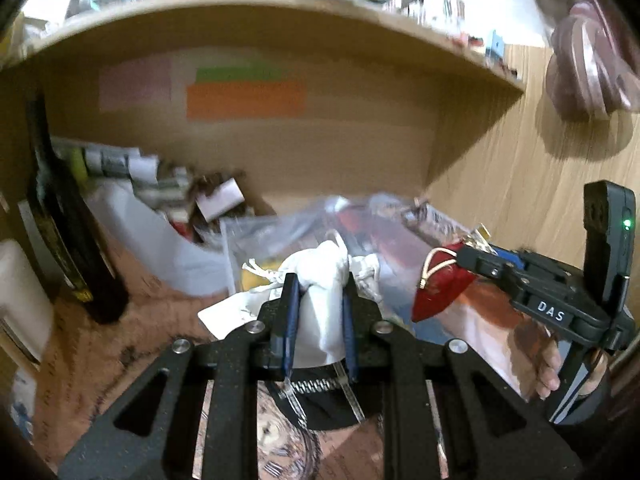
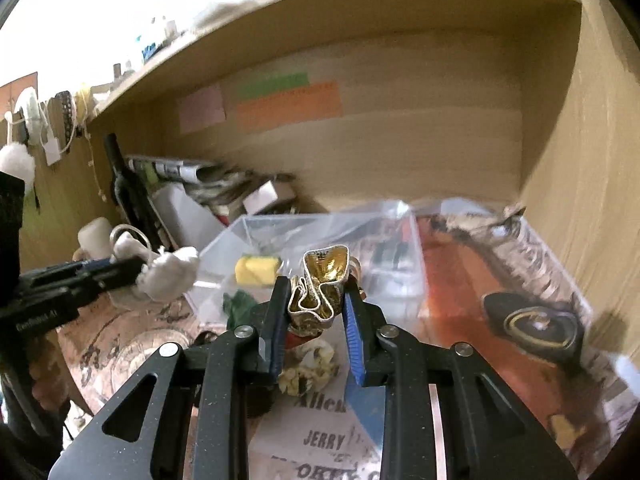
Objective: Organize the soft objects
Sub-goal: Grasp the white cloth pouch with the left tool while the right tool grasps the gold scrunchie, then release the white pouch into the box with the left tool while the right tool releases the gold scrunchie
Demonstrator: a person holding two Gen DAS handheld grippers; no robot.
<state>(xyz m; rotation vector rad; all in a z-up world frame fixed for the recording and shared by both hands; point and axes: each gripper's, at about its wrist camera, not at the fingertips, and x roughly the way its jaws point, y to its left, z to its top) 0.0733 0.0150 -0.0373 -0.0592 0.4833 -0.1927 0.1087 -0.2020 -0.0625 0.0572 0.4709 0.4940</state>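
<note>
White cloth pouch clamped in left claw, frame centre, lifted off counter. Red-and-gold pouch pinched in right claw, held above clear plastic box, likely for sorting there beside yellow item.

My left tongs cover the lower part of the white pouch, so I can't see how far it hangs. The coloured notes on the shelf's back wall are too blurred to read, and the clutter at its left is smeared. The printed paper runs under my right tongs and off the bottom edge.
</note>
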